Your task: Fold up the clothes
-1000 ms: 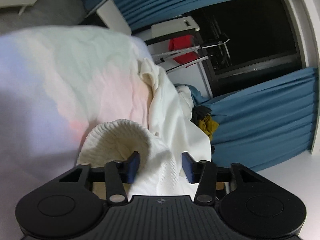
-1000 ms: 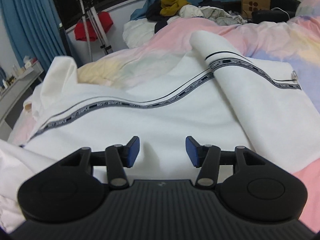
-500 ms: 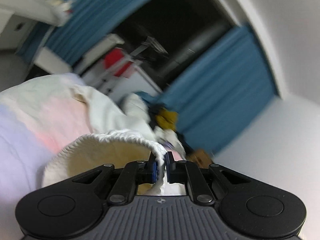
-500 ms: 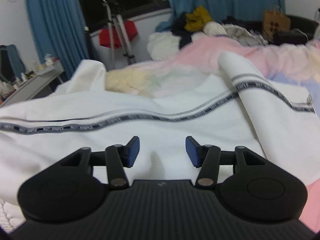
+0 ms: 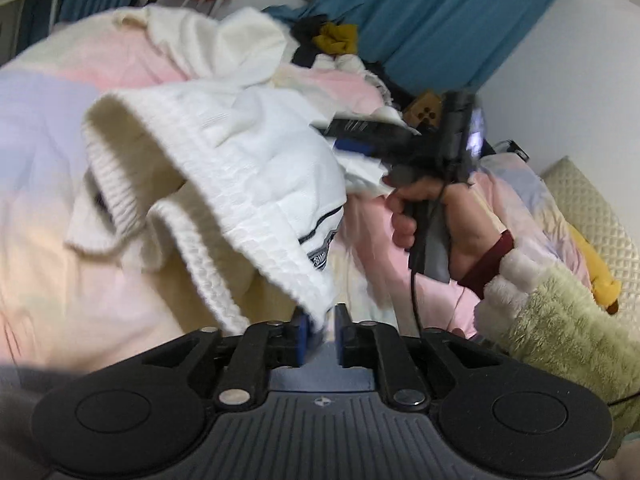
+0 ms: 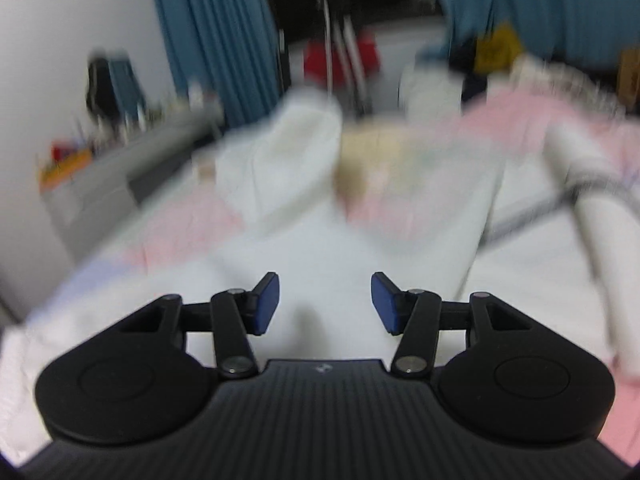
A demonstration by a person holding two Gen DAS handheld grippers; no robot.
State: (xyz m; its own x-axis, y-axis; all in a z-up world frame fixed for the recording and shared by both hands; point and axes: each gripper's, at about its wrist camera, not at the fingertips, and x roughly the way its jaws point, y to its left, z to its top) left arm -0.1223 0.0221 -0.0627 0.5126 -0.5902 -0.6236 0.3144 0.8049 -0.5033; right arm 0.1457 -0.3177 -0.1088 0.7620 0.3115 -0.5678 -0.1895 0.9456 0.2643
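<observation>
Right wrist view is motion-blurred; the garment's (image 5: 256, 176) band lettering is unreadable. The garment is white with a ribbed hem, lifted over the pastel bedding (image 5: 48, 128). Left gripper (image 5: 319, 334): jaws just opened slightly, hem between them, grip uncertain. Right gripper (image 6: 324, 307): half open, empty, above white cloth.

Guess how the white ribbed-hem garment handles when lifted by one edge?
Probably floppy: the white garment sags in folds from the left claw. Likely light, since a narrow pinch carries it. The ribbed hem looks stretchy, so it may slip.
</observation>
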